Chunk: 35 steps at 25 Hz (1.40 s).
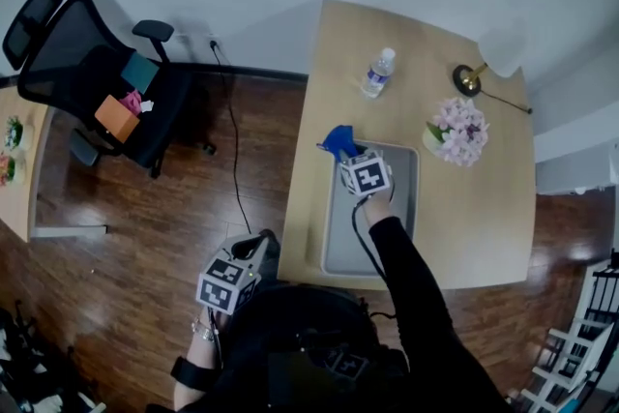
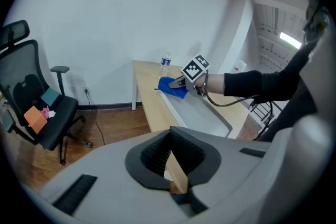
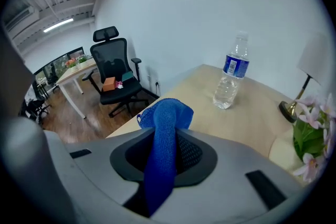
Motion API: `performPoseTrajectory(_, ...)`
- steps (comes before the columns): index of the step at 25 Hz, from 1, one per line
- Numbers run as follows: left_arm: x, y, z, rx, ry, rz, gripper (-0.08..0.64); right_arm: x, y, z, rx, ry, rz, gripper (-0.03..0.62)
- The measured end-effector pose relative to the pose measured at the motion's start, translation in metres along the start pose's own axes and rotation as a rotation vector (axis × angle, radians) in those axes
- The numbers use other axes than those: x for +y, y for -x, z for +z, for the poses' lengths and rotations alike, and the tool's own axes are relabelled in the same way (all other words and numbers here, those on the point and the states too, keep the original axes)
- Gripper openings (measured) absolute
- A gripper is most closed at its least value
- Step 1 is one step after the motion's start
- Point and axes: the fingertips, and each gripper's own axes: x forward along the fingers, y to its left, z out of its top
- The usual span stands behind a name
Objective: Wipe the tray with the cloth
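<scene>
A long grey tray (image 1: 372, 242) lies on the light wooden table (image 1: 464, 218). In the head view my right gripper (image 1: 346, 153) hangs over the tray's far left corner, shut on a blue cloth (image 1: 338, 141). The right gripper view shows the cloth (image 3: 167, 113) bunched between the pads and sticking out past the right gripper (image 3: 168, 136). My left gripper (image 1: 261, 247) is off the table by its near left corner, above the wooden floor. Nothing is in the left gripper (image 2: 170, 139), and its tips meet. From there the tray (image 2: 202, 113) and cloth (image 2: 172, 86) show farther off.
A water bottle (image 1: 378, 73), a brass lamp (image 1: 484, 63) and a vase of pink flowers (image 1: 457, 131) stand at the table's far end. A black office chair (image 1: 97, 82) with coloured items stands left on the floor, and a cable (image 1: 232, 150) trails beside it. Another table (image 1: 14, 160) edges in at far left.
</scene>
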Motion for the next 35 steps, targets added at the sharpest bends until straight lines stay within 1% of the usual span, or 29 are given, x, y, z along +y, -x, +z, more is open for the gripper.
performPoseTrajectory(3, 0.012, 0.003, -0.005, 0.011, -0.001, -0.009, 0.005, -0.008, -0.022, 0.008, 0.038, -0.021, -0.026, 0.083)
performPoseTrajectory(8, 0.019, -0.001, -0.010, 0.034, -0.014, -0.033, 0.005, 0.001, -0.049, 0.001, 0.107, -0.039, 0.000, 0.083)
performPoseTrajectory(12, 0.022, -0.002, -0.011, 0.047, -0.025, -0.055, 0.005, 0.004, -0.049, 0.002, 0.120, -0.005, -0.022, 0.084)
performPoseTrajectory(15, 0.024, 0.001, -0.010, 0.052, -0.035, -0.067, 0.005, 0.021, -0.043, -0.002, 0.156, 0.006, 0.013, 0.083)
performPoseTrajectory(18, 0.019, -0.001, -0.006, 0.049, -0.040, -0.073, 0.005, 0.036, -0.031, -0.019, 0.183, 0.021, 0.030, 0.084)
performPoseTrajectory(29, -0.015, -0.018, -0.002, 0.049, -0.068, -0.096, 0.005, 0.109, 0.025, -0.094, 0.171, 0.083, 0.136, 0.084)
performPoseTrajectory(35, -0.032, -0.023, -0.001, 0.054, -0.078, -0.097, 0.005, 0.135, 0.050, -0.127, 0.208, 0.100, 0.179, 0.084)
